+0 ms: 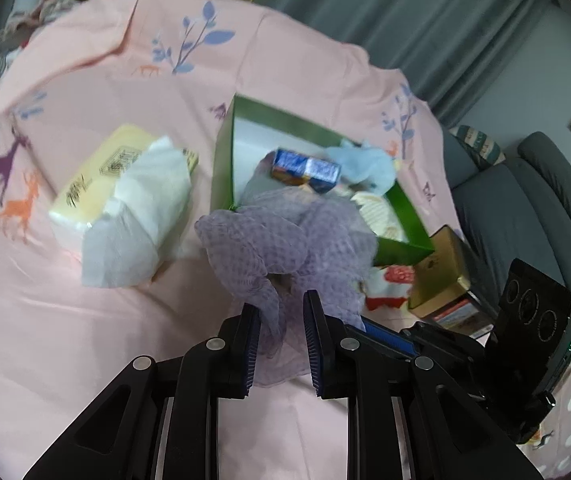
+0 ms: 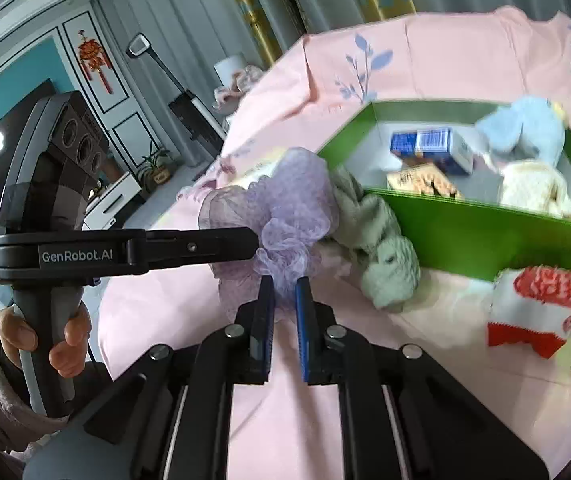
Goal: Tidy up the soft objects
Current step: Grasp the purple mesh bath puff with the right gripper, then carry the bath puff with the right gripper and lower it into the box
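A lilac mesh bath puff point(image 1: 285, 240) hangs in front of the green box point(image 1: 221, 160), just above the pink sheet. My left gripper point(image 1: 281, 312) is shut on its lower folds. My right gripper point(image 2: 284, 294) is also shut on the puff point(image 2: 289, 208), from the other side. In the right wrist view the left gripper's fingers point(image 2: 221, 240) reach into the puff from the left. A grey-green towel point(image 2: 377, 248) hangs over the green box's near wall point(image 2: 465, 236). Inside the box lie a light blue towel point(image 2: 525, 128), a cream cloth point(image 2: 537, 188) and a blue carton point(image 2: 425, 148).
A yellow tissue pack point(image 1: 121, 200) with loose tissues lies left of the box. A red-and-white packet point(image 2: 533, 308) and a gold tin point(image 1: 441, 276) lie at the box's near right corner. A grey sofa point(image 1: 525, 208) stands beyond the bed's right edge.
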The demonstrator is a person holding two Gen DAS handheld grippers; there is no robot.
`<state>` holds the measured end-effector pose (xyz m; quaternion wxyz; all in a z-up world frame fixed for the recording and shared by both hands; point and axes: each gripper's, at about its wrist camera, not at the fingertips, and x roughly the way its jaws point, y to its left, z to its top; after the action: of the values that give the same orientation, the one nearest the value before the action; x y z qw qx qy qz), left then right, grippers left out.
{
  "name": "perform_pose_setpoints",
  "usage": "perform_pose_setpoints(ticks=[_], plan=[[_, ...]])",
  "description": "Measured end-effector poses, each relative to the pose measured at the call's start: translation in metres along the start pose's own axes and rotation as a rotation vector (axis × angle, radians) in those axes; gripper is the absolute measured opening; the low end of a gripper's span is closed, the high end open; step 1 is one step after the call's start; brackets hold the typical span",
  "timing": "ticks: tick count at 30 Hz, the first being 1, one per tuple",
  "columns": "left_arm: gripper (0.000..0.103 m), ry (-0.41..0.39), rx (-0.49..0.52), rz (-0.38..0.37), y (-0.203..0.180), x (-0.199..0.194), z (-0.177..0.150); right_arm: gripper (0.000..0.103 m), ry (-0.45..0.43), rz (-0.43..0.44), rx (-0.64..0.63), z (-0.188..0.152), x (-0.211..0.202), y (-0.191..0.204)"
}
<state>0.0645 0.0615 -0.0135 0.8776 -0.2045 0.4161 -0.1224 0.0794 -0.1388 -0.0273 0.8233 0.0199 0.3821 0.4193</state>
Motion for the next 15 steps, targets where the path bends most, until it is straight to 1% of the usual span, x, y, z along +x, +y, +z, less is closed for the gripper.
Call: perform_pose_setpoints(ticks=[5,9,15], plan=[[0.021,-0.039,0.054,-0.003,-0.018,-0.022,0.01,0.009,-0.063,-0.012,-0.031,0.013,-0.02,0.011],[0.021,-0.064,0.1,-0.007,-0.036,-0.03,0.022,0.01,-0.107,-0.029,-0.042,0.025,-0.033,0.015],[0.021,-0.078,0.165,-0.024,-0.063,-0.027,0.044,0.01,-0.164,-0.055,-0.036,0.038,-0.052,0.009]])
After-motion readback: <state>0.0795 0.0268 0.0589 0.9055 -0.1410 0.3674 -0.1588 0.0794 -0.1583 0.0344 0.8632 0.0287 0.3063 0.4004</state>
